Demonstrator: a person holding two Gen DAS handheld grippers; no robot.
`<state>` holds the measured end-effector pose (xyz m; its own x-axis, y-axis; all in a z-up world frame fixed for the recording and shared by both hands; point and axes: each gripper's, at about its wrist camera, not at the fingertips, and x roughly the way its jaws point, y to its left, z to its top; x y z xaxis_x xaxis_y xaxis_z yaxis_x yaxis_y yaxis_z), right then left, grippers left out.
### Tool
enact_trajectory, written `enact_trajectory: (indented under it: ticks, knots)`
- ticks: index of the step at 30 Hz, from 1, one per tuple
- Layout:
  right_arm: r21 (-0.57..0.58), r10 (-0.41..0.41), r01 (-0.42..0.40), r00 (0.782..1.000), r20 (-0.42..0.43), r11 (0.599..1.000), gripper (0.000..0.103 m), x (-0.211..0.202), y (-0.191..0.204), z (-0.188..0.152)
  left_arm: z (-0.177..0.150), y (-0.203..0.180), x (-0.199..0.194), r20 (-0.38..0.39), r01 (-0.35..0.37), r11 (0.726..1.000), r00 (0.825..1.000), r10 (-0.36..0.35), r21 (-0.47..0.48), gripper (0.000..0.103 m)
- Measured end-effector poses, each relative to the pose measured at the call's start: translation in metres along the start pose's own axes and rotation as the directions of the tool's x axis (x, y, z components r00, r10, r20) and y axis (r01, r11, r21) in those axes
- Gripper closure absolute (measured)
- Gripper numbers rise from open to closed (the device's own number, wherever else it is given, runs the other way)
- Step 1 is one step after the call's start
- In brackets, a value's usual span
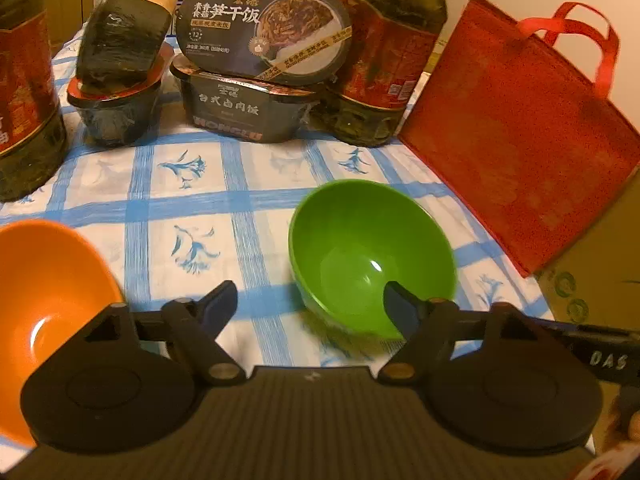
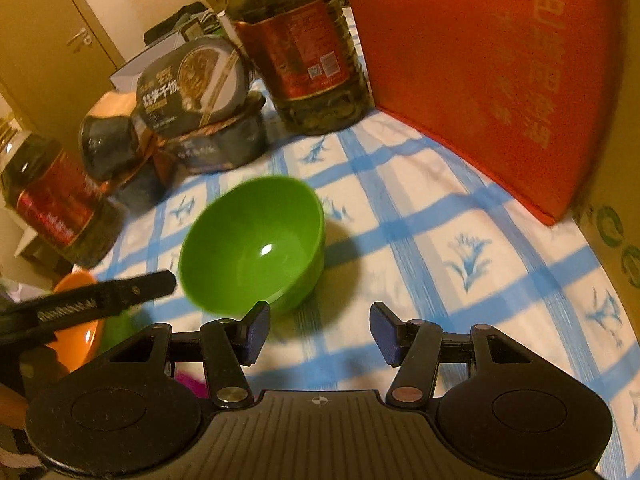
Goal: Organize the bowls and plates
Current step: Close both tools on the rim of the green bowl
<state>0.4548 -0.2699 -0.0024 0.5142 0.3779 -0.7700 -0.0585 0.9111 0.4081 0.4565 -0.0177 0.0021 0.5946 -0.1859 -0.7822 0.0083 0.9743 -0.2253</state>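
Left gripper point(image 1: 308, 304) jaws are spread wide around the near rim of the green bowl point(image 1: 372, 256), right finger point(image 1: 400, 308) seen inside it, pads not pressing. Right gripper point(image 2: 318, 330) is seen released, nothing between its jaws, just right of the green bowl. Orange bowl point(image 1: 44, 300) is set left of the green bowl on the checked tablecloth point(image 1: 192, 216); red tote bag point(image 1: 516, 128) stands to its right.
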Motion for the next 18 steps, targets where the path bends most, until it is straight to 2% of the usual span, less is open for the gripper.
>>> enact_trajectory:
  ticks: [4,8,13,18]
  knots:
    - [0.01,0.019,-0.019,1.0,-0.002,1.0,0.047,0.017,-0.003,0.018,0.008,-0.001,0.018,-0.002,-0.016,1.0,1.0,0.016,0.002,0.036]
    - [0.003,0.007,-0.007,1.0,-0.019,1.0,0.06,0.036,-0.004,0.029,0.012,0.0,0.031,-0.012,-0.014,1.0,1.0,0.014,0.007,0.047]
    - [0.013,0.009,-0.008,0.999,-0.039,1.0,0.065,0.054,-0.008,0.038,0.014,0.003,0.046,-0.033,-0.006,1.0,0.999,0.007,0.019,0.059]
    - [0.007,0.009,-0.009,0.998,-0.057,1.0,0.075,0.065,-0.008,0.041,0.014,0.006,0.055,-0.046,0.001,1.0,0.999,0.0,0.019,0.067]
